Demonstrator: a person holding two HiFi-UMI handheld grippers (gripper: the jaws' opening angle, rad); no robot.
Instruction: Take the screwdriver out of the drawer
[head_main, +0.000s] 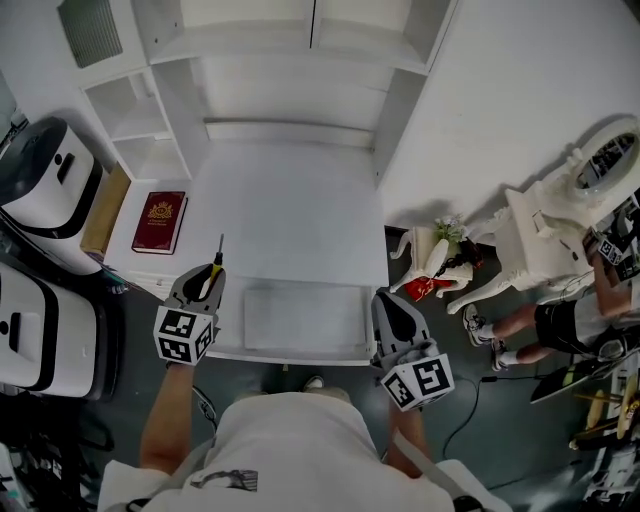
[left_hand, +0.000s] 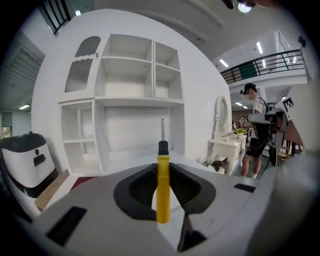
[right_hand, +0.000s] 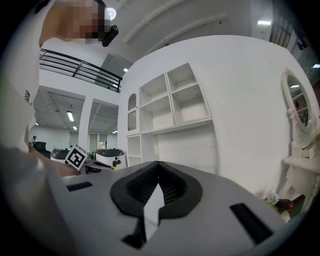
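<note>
Left gripper (head_main: 203, 283) is clamped on the screwdriver (left_hand: 163, 190): smooth yellow plastic handle, black collar, thin metal shaft pointing far toward the white shelf unit (left_hand: 127, 70). The tool is out of the drawer (head_main: 300, 318), just left of it. The drawer is shallow, white, rectangular and pulled open. Right gripper (right_hand: 159, 165), at the drawer's right, has its ribbed black jaws together and empty. A red book (head_main: 160, 222) lies flat, far left.

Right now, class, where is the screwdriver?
In the head view, the screwdriver is at left, clamped in the left gripper, beside the open drawer and near the red book.
</note>
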